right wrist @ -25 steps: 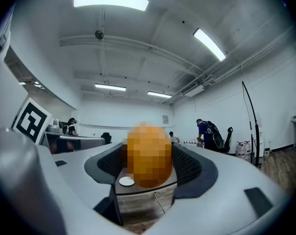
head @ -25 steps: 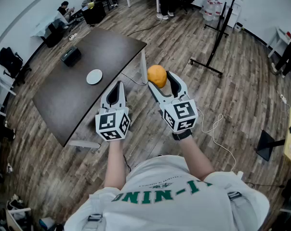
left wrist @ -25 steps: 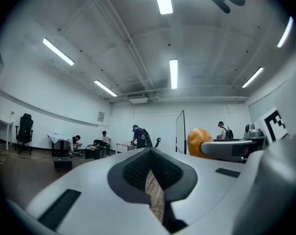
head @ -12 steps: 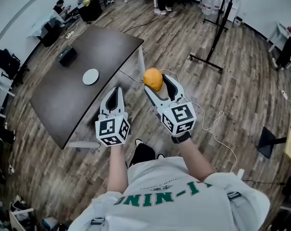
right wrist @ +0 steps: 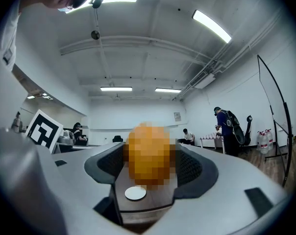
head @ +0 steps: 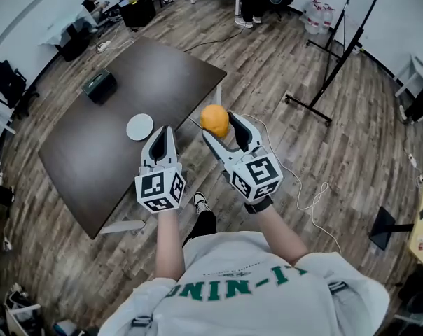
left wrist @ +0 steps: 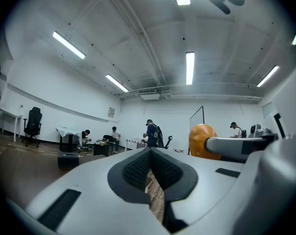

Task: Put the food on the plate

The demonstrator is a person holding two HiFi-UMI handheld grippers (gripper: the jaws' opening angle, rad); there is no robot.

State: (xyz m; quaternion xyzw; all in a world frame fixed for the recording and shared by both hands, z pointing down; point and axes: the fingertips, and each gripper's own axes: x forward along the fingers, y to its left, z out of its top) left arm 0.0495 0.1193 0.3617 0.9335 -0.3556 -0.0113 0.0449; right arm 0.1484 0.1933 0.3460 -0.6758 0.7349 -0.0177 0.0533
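Head view, far left: a black bag (head: 8,82) sits on the floor by the wall, and seated people (head: 92,4) are at distant desks. The dark bench (head: 85,166) runs diagonally. A black box (head: 99,86) sits toward its far end and the white plate (head: 139,127) is nearer, well apart from the box.

Left hand-held gripper (head: 164,130): jaws together, nothing in them. Its tip shows against the bench's near edge, between the plate and the food in this view.

Right hand-held gripper (head: 222,126): jaws clamped on the round orange food item (head: 213,119). It is held in the air beyond the bench's edge, over the wood floor (head: 281,117) and apart from the plate.

Further right, a white cable (head: 311,191) lies on the floor. A black light stand (head: 334,75) stands beyond it, with water bottles (head: 314,14) at the far side.

Left gripper view only: the pads meet, leaving a thin slit onto the floor. The food shows at right, partly behind the right gripper's jaw. Ceiling strip lights (left wrist: 189,68) also appear.

Right gripper view only: the food fills the gap between the pads, and the plate lies just below it on the bench. The left gripper's marker cube (right wrist: 42,129) is at the left edge.

Pose: both bare forearms reach forward from the torso, side by side. The grippers are near each other but apart, with marker cubes facing the camera. The right one is slightly ahead and angled toward the bench.
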